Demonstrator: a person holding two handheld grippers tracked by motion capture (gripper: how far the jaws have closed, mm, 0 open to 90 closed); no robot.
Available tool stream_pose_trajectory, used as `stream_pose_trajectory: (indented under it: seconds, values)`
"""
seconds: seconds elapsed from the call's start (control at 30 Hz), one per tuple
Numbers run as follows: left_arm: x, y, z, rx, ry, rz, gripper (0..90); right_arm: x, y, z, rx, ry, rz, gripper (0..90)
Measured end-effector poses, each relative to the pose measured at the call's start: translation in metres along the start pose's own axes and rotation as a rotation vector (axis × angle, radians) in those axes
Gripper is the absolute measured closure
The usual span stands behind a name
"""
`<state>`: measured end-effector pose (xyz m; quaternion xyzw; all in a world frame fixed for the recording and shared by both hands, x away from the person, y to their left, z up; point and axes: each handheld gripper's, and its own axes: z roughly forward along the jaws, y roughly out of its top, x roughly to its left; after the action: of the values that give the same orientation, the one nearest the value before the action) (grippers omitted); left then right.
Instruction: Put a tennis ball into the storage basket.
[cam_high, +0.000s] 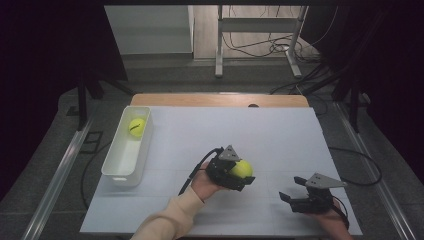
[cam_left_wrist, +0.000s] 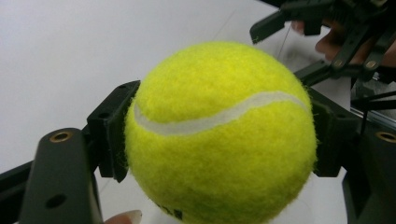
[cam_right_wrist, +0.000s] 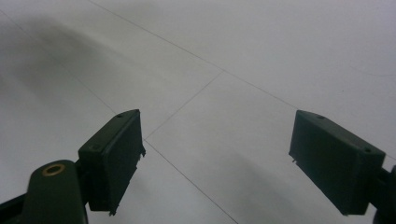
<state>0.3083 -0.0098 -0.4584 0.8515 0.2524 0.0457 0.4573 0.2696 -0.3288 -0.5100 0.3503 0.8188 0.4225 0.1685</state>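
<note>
Centrally, left gripper (cam_high: 239, 172) pinches a tennis ball (cam_high: 241, 169); right gripper (cam_high: 295, 191) spread, idle. Next, probably: carry to the bin (cam_high: 116, 170), upper left.

No legible text; a dark mark at the bottom of the ball (cam_left_wrist: 219, 135) is cut off and unreadable
</note>
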Motion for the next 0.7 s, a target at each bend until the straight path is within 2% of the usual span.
stream_pose_trajectory:
  seconds: [0.13, 0.7]
  values:
    - [0.003, 0.000, -0.006, -0.014, 0.026, -0.006, 25.2, 0.000, 0.000, 0.000, 0.000, 0.000, 0.003, 17.9]
    - [0.013, 0.000, -0.024, -0.052, 0.057, -0.035, 25.2, 0.000, 0.000, 0.000, -0.003, -0.001, 0.004, 17.9]
